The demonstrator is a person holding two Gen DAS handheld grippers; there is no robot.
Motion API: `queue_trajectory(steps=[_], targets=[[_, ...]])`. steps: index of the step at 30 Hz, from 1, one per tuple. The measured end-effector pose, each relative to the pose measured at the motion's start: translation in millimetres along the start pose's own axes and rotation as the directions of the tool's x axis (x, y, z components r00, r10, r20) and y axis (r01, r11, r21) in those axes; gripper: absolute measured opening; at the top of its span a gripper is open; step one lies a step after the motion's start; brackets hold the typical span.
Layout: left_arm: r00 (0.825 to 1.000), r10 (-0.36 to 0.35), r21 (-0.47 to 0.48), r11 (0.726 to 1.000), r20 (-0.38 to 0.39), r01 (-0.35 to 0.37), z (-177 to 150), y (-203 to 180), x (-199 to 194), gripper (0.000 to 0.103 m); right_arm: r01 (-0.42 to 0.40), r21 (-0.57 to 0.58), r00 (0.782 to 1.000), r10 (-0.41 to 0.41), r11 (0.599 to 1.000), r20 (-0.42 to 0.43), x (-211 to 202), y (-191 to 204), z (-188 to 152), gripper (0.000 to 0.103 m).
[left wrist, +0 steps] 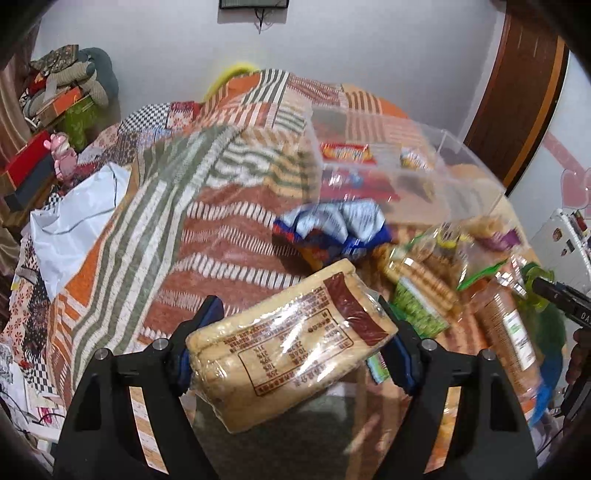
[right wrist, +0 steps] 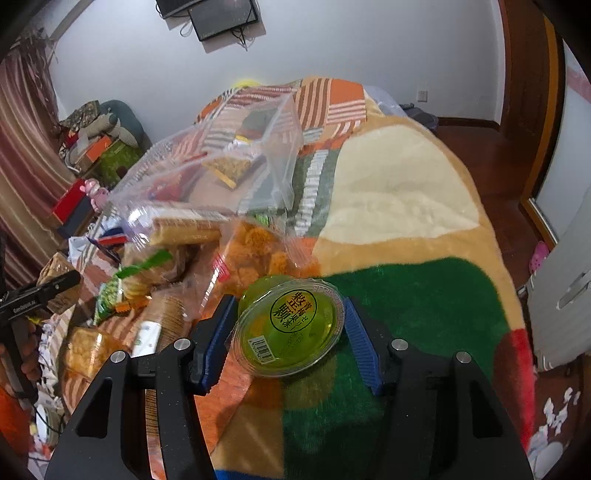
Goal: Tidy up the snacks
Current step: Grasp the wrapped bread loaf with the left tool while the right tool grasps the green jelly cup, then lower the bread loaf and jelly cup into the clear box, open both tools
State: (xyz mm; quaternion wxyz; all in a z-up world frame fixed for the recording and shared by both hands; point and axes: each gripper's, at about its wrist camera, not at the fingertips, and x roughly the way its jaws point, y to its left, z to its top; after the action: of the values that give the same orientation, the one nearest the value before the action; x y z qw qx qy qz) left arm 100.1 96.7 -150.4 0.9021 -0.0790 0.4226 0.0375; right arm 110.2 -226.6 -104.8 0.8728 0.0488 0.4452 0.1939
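Green jelly cup (right wrist: 290, 334) — striped bedspread (left wrist: 177, 206).

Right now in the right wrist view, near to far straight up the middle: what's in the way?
Green jelly cup between the gripper fingers → bag of orange snack pieces → clear plastic bin → striped quilt → wall-mounted screen.

A bed (right wrist: 399, 177) carries everything, spread with a striped patchwork cover (left wrist: 207, 229) and, on the near side, a plush blanket (right wrist: 424, 295) in cream, tan, green and red patches. On the covers sits a clear plastic bin (right wrist: 284, 147) with a few packets inside. Beside it lies a loose heap of snack bags (right wrist: 177, 258) – biscuits, crackers, a blue-and-white packet (left wrist: 332, 229) – and a white plastic bag (left wrist: 74, 221) lies near the far edge
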Motion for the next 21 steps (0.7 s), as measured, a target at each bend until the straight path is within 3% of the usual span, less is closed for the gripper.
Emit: queue_trajectory(steps=[11, 21], targets=[[0.989, -0.059, 0.050, 0.997, 0.134, 0.052, 51, -24, -40, 0.080, -0.028, -0.047, 0.983, 0.036, 0.999, 0.179, -37, 17, 46, 0.055], [0.974, -0.103, 0.099, 0.992, 0.204, 0.084, 97, -55, -40, 0.080, -0.049, -0.103, 0.959, 0.076, 0.993, 0.273, -35, 40, 82, 0.055]])
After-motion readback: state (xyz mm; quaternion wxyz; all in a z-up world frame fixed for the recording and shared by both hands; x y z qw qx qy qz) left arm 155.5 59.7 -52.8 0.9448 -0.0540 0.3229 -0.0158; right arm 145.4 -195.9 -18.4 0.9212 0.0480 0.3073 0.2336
